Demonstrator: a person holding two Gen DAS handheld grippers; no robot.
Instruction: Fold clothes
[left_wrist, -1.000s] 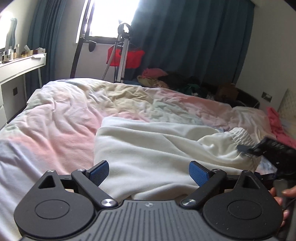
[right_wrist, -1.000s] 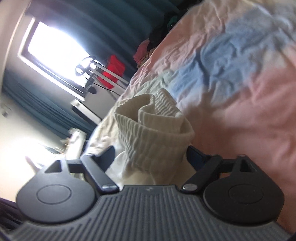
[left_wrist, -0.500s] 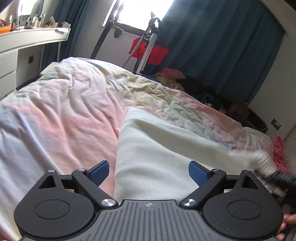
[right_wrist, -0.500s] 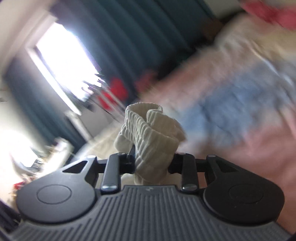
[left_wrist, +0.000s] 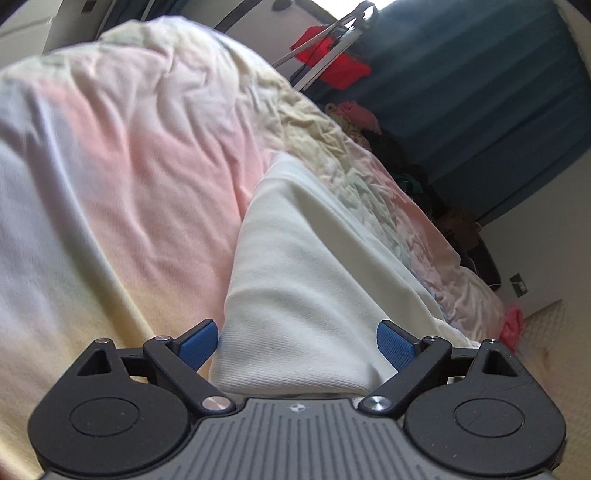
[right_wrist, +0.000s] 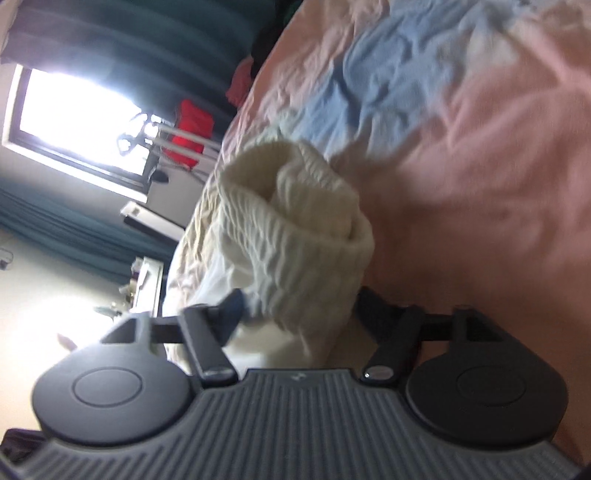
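Left gripper (left_wrist: 297, 341): jaws spread around cream garment (left_wrist: 295, 266) lying on bed (left_wrist: 122, 177) | right gripper (right_wrist: 299, 308): jaws apart, ribbed cuff (right_wrist: 295, 229) between them, contact unclear.

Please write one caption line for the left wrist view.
Open left gripper straddling the cream knit garment on a rumpled pastel bedsheet.

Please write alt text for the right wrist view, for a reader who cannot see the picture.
The right gripper has its fingers open around the ribbed cuff of a cream garment, above a wrinkled pink and blue bedsheet. The tilted, slightly blurred background shows a bright window and dark teal curtains.
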